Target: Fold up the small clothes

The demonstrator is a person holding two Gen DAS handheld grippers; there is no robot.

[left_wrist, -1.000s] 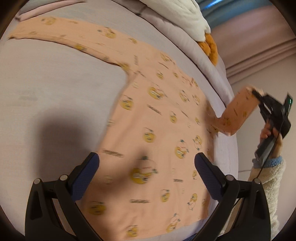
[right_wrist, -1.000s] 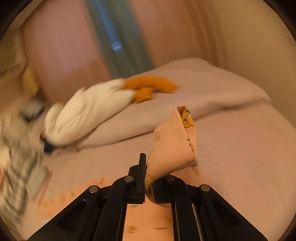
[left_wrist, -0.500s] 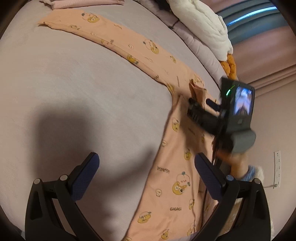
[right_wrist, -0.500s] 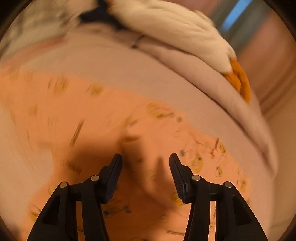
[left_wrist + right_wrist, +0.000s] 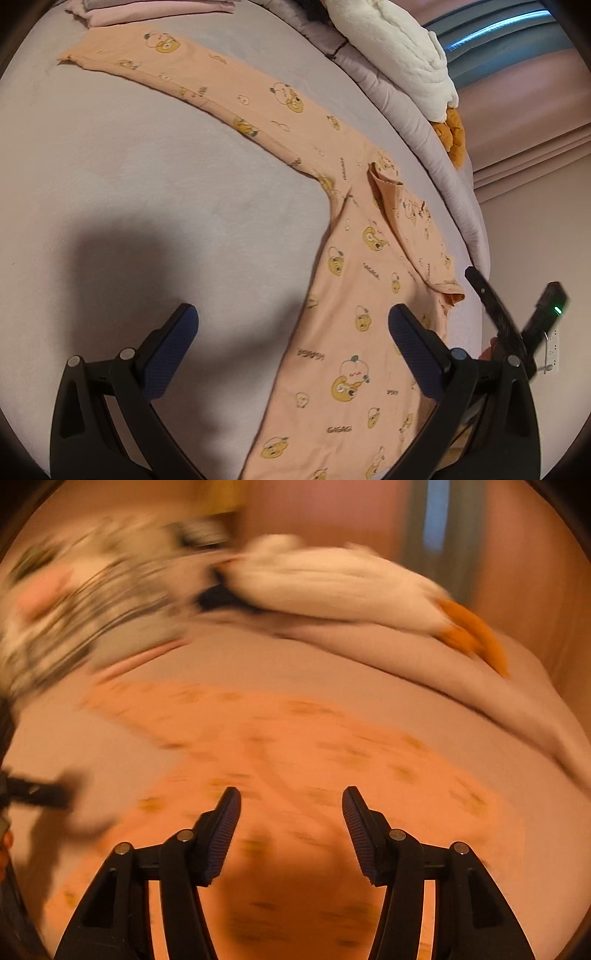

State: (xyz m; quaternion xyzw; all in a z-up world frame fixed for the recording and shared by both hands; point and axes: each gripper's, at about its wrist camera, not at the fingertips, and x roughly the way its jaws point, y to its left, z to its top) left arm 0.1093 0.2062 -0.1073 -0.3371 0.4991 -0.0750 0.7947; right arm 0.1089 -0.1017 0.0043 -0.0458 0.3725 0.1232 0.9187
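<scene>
A small peach long-sleeved top [image 5: 354,295] with yellow cartoon prints lies flat on the grey bed. Its left sleeve [image 5: 192,74] stretches out to the far left. Its right sleeve [image 5: 402,221] is folded in across the chest. My left gripper [image 5: 291,328] is open and empty, hovering above the top's left edge. My right gripper [image 5: 291,812] is open and empty above the top [image 5: 295,760]; that view is blurred. It also shows at the right edge of the left wrist view [image 5: 517,317].
A white plush toy with orange feet [image 5: 402,62] lies on a rolled grey blanket [image 5: 417,122] along the bed's far side. Folded pink clothes [image 5: 147,7] sit at the far left. Patterned clothes [image 5: 81,602] lie at the back left. The grey bed sheet [image 5: 129,192] surrounds the top.
My right gripper carried the right sleeve over the chest, let it go and opened, then drew back to the right. My left gripper stayed open.
</scene>
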